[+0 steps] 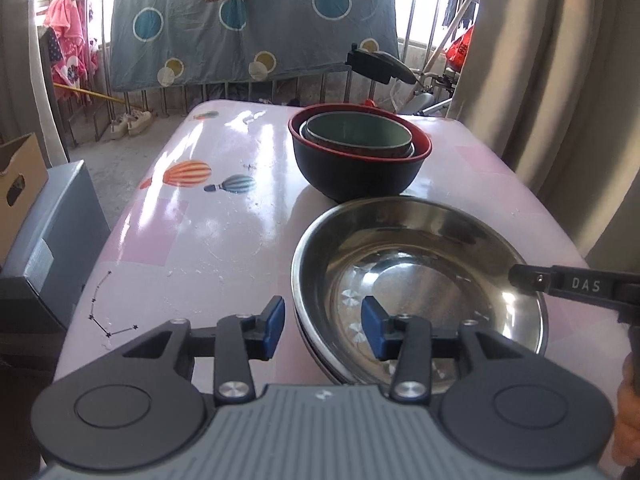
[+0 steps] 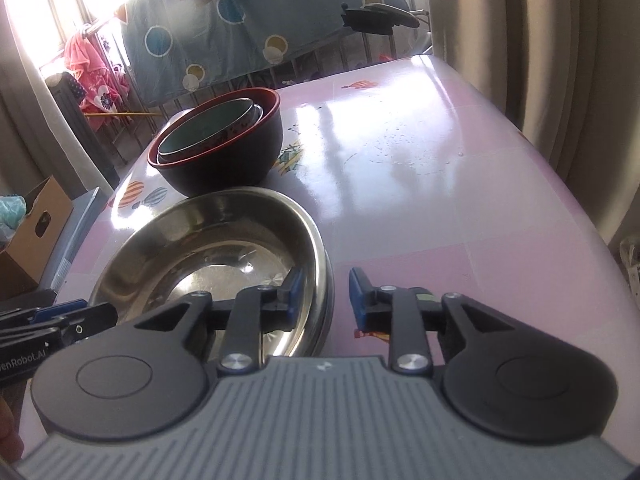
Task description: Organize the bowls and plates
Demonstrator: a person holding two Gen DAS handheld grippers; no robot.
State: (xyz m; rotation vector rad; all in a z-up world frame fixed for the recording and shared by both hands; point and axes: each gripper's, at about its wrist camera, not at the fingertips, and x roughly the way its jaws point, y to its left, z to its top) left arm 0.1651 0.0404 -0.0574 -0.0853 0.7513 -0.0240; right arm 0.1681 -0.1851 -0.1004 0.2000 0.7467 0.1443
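Observation:
A stack of steel plates (image 1: 420, 264) sits on the pink table (image 1: 224, 216), near its front. Behind it stands a black bowl with a red rim (image 1: 356, 168) holding smaller nested bowls, the top one green inside (image 1: 356, 132). My left gripper (image 1: 323, 326) is open, its jaws astride the plates' left rim. My right gripper (image 2: 322, 298) is open, its jaws astride the plates' (image 2: 208, 248) right rim; it also shows in the left wrist view (image 1: 560, 284). The black bowl (image 2: 224, 152) stands beyond the plates.
A grey box (image 1: 52, 248) and a cardboard box (image 1: 20, 184) stand left of the table. A railing with a hanging blue sheet (image 1: 248, 28) lies behind. Curtains (image 1: 560, 80) hang at the right. The table's right half (image 2: 432, 184) shows glare.

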